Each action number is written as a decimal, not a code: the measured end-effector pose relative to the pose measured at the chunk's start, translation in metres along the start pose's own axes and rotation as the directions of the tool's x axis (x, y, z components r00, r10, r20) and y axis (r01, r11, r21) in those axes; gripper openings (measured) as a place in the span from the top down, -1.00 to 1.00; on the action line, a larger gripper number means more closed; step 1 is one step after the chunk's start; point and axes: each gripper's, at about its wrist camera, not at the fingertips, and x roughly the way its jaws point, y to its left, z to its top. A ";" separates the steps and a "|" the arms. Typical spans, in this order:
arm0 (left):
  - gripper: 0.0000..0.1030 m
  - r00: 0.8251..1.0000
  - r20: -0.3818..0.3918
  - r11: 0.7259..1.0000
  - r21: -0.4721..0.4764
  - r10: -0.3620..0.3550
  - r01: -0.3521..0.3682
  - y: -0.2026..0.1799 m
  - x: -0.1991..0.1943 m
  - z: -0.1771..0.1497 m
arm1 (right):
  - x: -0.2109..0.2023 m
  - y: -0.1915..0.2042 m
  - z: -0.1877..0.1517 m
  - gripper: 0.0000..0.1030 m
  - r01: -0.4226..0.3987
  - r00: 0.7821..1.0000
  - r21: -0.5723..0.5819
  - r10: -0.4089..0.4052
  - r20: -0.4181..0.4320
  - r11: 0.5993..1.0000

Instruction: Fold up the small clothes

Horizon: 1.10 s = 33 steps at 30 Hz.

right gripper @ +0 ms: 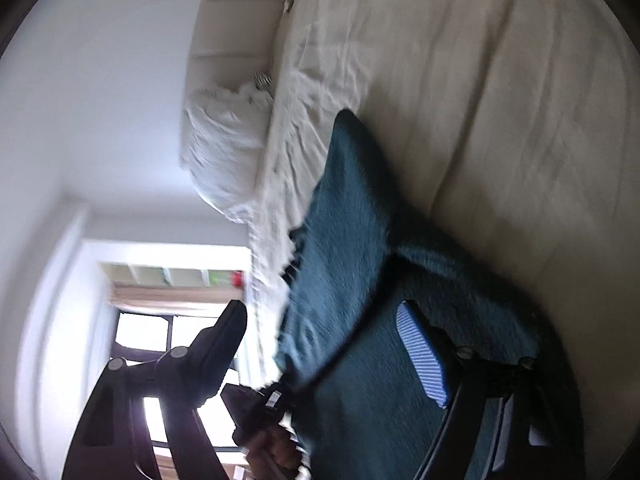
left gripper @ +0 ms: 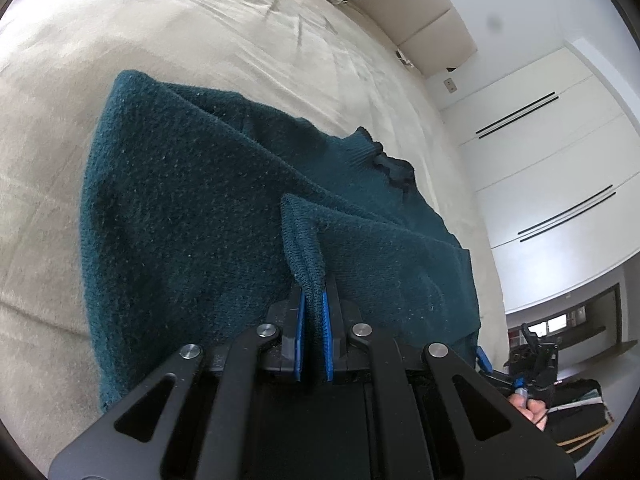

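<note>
— Where does the teal knit sweater (left gripper: pixel 192 208) lie?
— On the beige bedspread (left gripper: pixel 160 28), partly lifted, well away from the headboard (left gripper: pixel 432 28) and the white pillow (right gripper: pixel 224 152).
— And the left gripper (left gripper: pixel 314 312)?
— Pressed together, it pinches a ribbed edge of the sweater.
— The right gripper (right gripper: pixel 320 348)?
— Spread wide; the sweater shows between its fingers, neither pad pressing it.

no readable text, labels or numbers anywhere
</note>
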 end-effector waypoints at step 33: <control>0.83 0.944 0.163 0.934 0.173 0.285 -0.312 -0.070 -0.055 0.008 | 0.031 0.039 0.072 -0.23 0.048 0.998 -0.256 -0.036 0.053 0.965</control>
